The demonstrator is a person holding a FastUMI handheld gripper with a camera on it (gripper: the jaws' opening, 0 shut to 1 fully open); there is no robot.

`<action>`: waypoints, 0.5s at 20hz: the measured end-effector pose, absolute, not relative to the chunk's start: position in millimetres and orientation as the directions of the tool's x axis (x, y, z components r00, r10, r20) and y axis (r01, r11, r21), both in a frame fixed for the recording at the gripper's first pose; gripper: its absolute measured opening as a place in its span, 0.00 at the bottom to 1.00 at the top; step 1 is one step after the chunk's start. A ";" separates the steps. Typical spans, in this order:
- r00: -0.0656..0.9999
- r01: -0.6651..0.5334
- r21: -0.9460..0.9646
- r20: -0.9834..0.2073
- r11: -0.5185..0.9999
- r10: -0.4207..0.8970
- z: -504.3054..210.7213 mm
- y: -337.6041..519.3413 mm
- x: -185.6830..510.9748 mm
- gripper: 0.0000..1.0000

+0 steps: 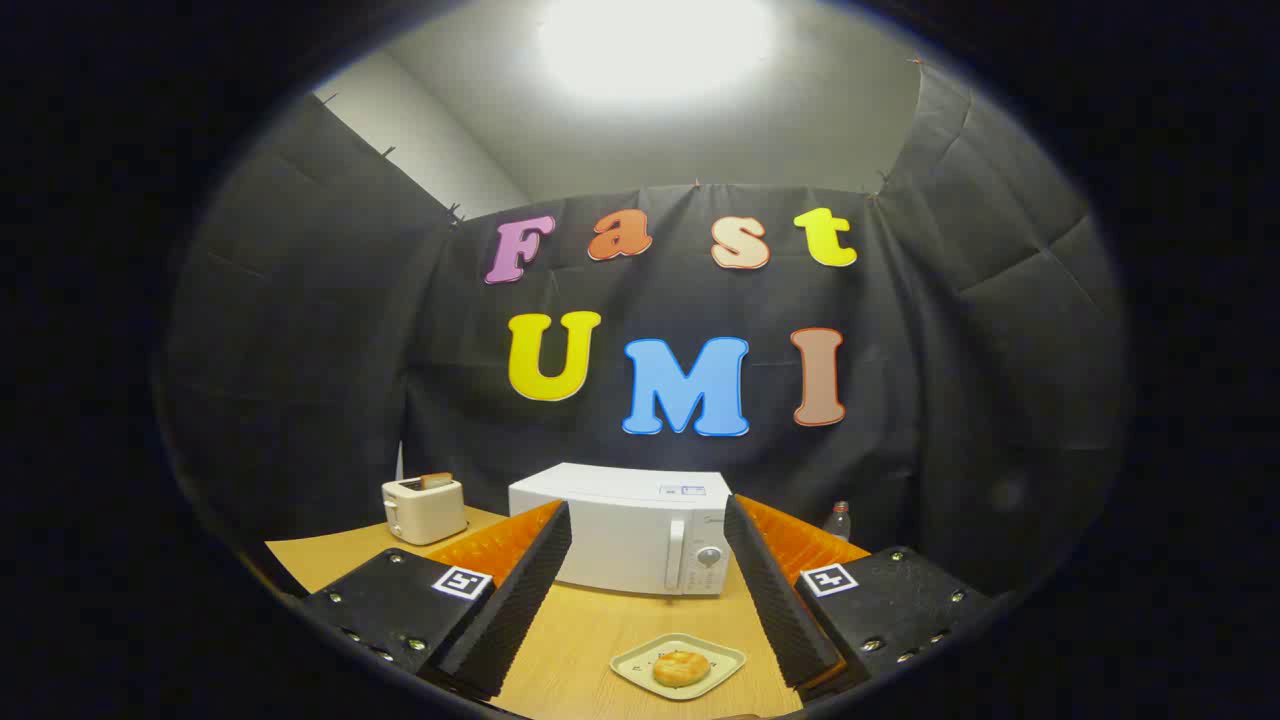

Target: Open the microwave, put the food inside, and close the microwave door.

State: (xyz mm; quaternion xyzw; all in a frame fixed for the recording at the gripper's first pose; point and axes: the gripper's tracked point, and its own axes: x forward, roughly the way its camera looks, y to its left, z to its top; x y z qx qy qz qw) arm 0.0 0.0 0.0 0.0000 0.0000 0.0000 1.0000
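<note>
A white microwave point(625, 530) stands on the wooden table point(590, 630) against the booth wall, its door shut, with the handle point(676, 555) and a dial on its right side. A round golden bun point(681, 668) lies on a small pale square plate point(720, 655) on the table, nearer to me than the microwave. My gripper point(650, 540) is open, its two fingers spread wide with the microwave seen between them. The plate lies low between the fingers, closer to the right one. Nothing is held.
A cream toaster point(424, 508) with a slice of bread in its slot stands left of the microwave. A small clear bottle point(838, 520) stands right of the microwave, behind my right finger. Black cloth walls close in the table on three sides.
</note>
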 end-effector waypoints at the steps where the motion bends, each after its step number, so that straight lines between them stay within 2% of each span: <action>1: 1.000 0.030 -0.011 0.005 0.999 -0.030 1.2 -4.6 1.1 0.97; 10: 1.000 0.015 0.021 -0.009 1.000 -0.015 -1.8 -0.5 1.7 0.97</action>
